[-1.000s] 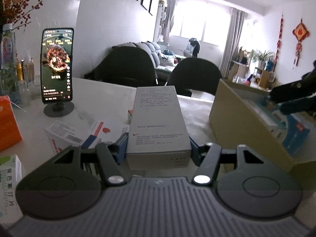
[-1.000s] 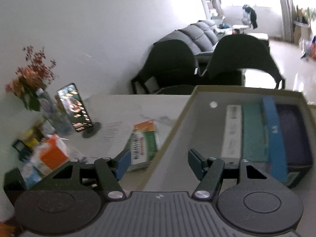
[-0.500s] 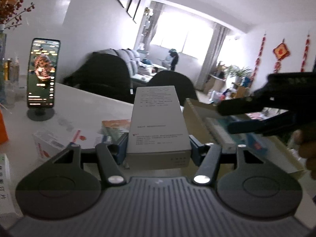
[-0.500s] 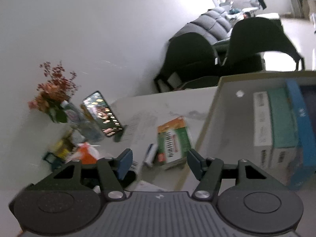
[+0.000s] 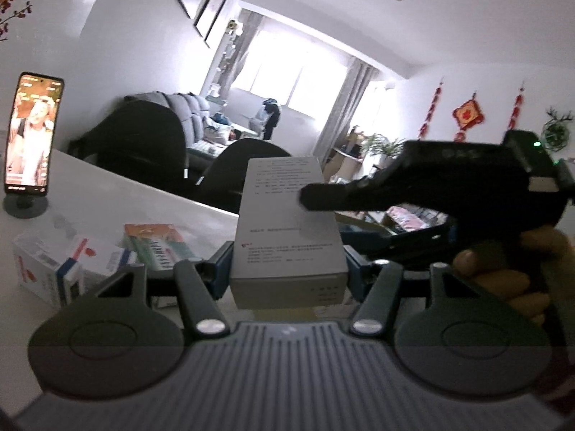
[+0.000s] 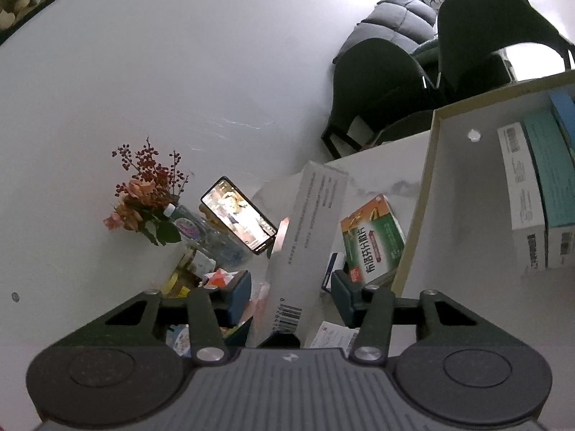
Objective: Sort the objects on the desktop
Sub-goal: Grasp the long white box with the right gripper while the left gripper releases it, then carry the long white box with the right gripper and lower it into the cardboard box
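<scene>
My left gripper (image 5: 287, 269) is shut on a long white box (image 5: 287, 230) with printed text, held off the table and pointing away from me. In the right wrist view the same white box (image 6: 305, 244) rises between the fingers of my right gripper (image 6: 289, 296), which is open with a gap on each side. From the left wrist view, the right gripper (image 5: 431, 186) is a black shape held by a hand (image 5: 503, 273), and one of its fingers crosses the box. To the right stands an open cardboard box (image 6: 424, 194) holding a white carton (image 6: 517, 197) and a teal carton (image 6: 553, 172).
A green and orange medicine box (image 6: 373, 240) lies on the white table beside the cardboard box. A white, red and blue carton (image 5: 54, 262) lies at the left. A phone on a stand (image 6: 239, 215) and a vase of flowers (image 6: 147, 194) stand by the wall. Dark chairs (image 6: 377, 82) line the far edge.
The left gripper has lifted the white box and tilted upward. The right gripper has swung left, away from above the cardboard box, and now straddles the white box.
</scene>
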The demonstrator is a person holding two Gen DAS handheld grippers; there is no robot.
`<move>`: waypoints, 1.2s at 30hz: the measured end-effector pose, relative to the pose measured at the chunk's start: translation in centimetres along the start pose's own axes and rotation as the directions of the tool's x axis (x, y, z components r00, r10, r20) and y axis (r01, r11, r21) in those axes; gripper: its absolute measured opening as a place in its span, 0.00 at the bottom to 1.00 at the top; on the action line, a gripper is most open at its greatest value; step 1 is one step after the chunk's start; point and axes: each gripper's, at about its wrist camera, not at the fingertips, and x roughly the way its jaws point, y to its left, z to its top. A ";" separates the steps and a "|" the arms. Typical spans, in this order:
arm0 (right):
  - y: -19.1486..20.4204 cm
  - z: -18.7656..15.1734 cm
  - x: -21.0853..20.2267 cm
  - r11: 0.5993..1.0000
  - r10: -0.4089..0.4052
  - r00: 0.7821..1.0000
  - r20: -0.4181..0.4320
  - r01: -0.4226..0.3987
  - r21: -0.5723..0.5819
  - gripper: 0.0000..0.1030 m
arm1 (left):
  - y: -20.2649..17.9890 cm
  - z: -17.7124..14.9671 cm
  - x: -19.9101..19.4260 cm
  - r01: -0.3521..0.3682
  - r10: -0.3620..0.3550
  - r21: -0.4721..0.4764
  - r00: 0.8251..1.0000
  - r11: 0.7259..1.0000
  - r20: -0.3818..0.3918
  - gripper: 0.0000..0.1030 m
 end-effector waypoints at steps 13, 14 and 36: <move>-0.4 -0.1 -0.3 0.999 -0.001 1.000 0.006 0.000 0.035 0.32 | -0.1 -0.4 1.1 0.025 -0.024 0.015 1.000 1.000 -0.017 0.59; -0.4 -0.1 -0.3 0.999 -0.003 1.000 0.006 0.003 0.032 0.32 | -0.1 -0.4 1.2 0.025 -0.025 0.018 1.000 1.000 -0.018 0.59; -2.4 2.6 -2.2 0.988 -0.154 0.983 0.103 0.150 0.042 0.31 | 0.0 -0.7 0.6 0.011 -0.007 0.072 0.999 0.997 -0.051 0.94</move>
